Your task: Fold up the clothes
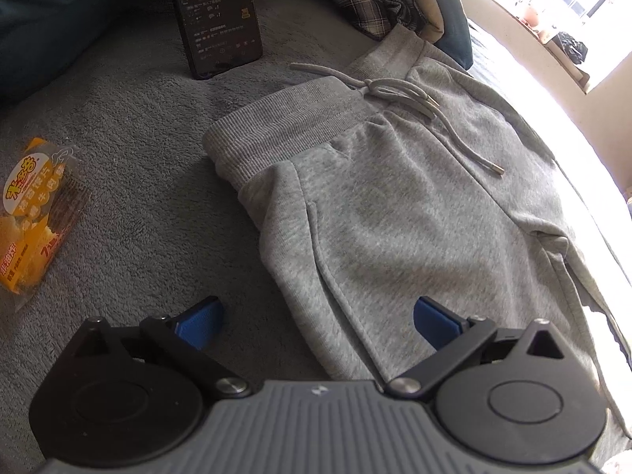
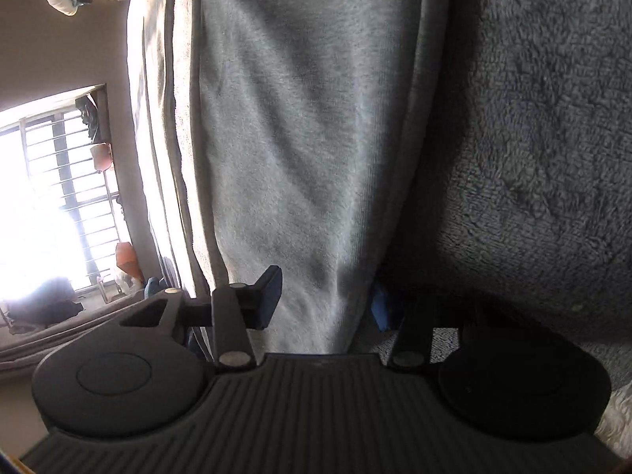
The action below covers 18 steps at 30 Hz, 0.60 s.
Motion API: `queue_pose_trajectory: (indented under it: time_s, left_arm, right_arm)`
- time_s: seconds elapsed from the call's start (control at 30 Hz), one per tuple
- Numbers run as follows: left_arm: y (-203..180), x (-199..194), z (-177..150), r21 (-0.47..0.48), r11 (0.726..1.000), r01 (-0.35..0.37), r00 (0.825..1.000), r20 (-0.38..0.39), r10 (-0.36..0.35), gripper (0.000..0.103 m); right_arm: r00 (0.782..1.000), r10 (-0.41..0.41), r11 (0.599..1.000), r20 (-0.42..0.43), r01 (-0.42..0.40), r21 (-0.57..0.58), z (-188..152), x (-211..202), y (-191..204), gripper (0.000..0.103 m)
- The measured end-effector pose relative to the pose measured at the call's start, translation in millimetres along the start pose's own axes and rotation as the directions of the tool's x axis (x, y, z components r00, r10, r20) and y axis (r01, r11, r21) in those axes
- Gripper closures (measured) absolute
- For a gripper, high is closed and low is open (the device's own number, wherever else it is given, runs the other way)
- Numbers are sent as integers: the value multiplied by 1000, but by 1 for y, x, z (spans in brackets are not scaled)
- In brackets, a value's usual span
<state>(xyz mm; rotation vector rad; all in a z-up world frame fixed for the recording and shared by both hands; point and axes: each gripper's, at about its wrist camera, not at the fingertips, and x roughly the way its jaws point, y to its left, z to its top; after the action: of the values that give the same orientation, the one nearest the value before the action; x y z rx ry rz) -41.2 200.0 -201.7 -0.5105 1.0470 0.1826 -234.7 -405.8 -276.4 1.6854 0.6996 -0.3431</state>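
Sweatpants [image 1: 395,205] lay flat on the grey blanket [image 1: 138,126], waistband still spread, no fold visible yet. Left gripper [image 1: 318,318] hovered wide open over their side edge. Right gripper [image 2: 326,300] straddled a leg; grip uncertain.

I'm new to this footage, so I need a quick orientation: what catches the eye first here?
Grey sweatpants lie spread on a dark fleece blanket, drawstring loose at the waistband. The left gripper hovers wide open over their near edge; the right gripper has fabric between its fingers. A phone stands behind, and a yellow snack packet lies left.
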Motion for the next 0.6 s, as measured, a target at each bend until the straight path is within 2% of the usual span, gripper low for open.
queue_pose_trajectory:
  time_s: [0.03, 0.07, 0.13, 0.2, 0.33, 0.4, 0.5, 0.6]
  left_arm:
    - [0, -1, 0, 4, 1000, -2, 1000, 10, 2, 1]
    - [0, -1, 1, 7, 1000, -5, 1000, 19, 4, 2]
    - [-1, -2, 2, 20, 1000, -8, 999, 37, 7, 11]
    - [-1, -2, 4, 38, 999, -19, 998, 55, 17, 24]
    - [7, -3, 9, 15, 1000, -12, 997, 79, 10, 34]
    - [14, -5, 13, -24, 1000, 5, 995, 97, -3, 43]
    - [28, -7, 18, -111, 992, 53, 991, 125, -39, 47]
    - [38, -7, 22, -174, 983, 66, 990, 132, -43, 48]
  right_arm:
    - [1000, 11, 1000, 0, -11, -22, 0, 2, 5, 92]
    - [1000, 25, 999, 4, -25, -49, 0, 4, 11, 95]
    - [998, 55, 994, 10, -54, -100, 0, 7, 24, 97]
    - [996, 84, 987, 14, -81, -138, -1, 11, 38, 98]
    - [992, 126, 975, 13, -122, -184, 0, 28, 67, 98]
    - [990, 140, 972, 15, -134, -193, 1, 39, 77, 98]
    - [987, 157, 967, 17, -150, -204, 2, 56, 90, 98]
    - [987, 158, 968, 12, -152, -201, 1, 66, 92, 98]
